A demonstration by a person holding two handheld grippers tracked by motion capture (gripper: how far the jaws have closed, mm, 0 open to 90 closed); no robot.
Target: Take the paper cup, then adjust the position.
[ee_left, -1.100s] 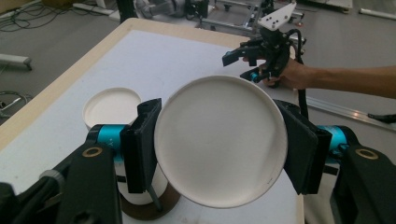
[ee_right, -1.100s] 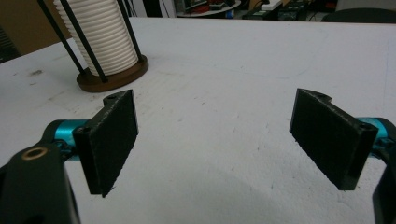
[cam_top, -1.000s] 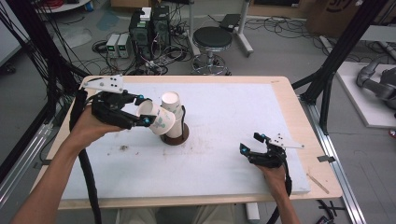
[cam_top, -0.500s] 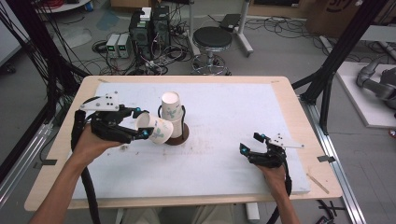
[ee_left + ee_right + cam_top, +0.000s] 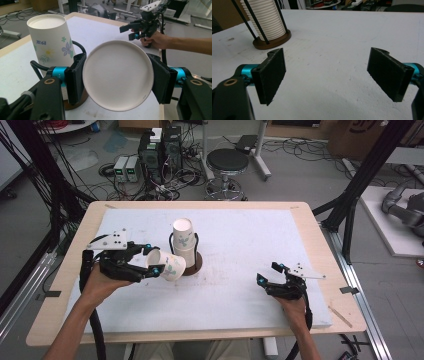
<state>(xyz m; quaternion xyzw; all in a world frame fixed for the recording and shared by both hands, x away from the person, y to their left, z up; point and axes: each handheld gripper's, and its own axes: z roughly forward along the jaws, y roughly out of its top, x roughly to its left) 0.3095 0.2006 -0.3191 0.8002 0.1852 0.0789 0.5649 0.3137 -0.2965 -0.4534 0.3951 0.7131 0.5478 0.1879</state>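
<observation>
A white paper cup with a flower print point(image 5: 169, 266) lies on its side between the jaws of my left gripper point(image 5: 154, 261), which is shut on it. In the left gripper view the cup's round bottom point(image 5: 118, 75) faces the camera, with both pads pressed on its sides. Right beside it a stack of matching cups point(image 5: 183, 239) stands upside down in a wire holder on a brown round base point(image 5: 196, 265). My right gripper point(image 5: 270, 275) rests low at the table's right, open, with nothing between its pads point(image 5: 273, 75).
A white mat point(image 5: 250, 245) covers the wooden table point(image 5: 320, 240). The cup stack point(image 5: 265, 17) and its base point(image 5: 272, 41) stand far left of my right gripper. Beyond the table's far edge are a stool point(image 5: 227, 162), electronics boxes and cables on the floor.
My left gripper has come down toward the table with the cup, which now hangs lower beside the holder's base. The right gripper has stayed where it was.
</observation>
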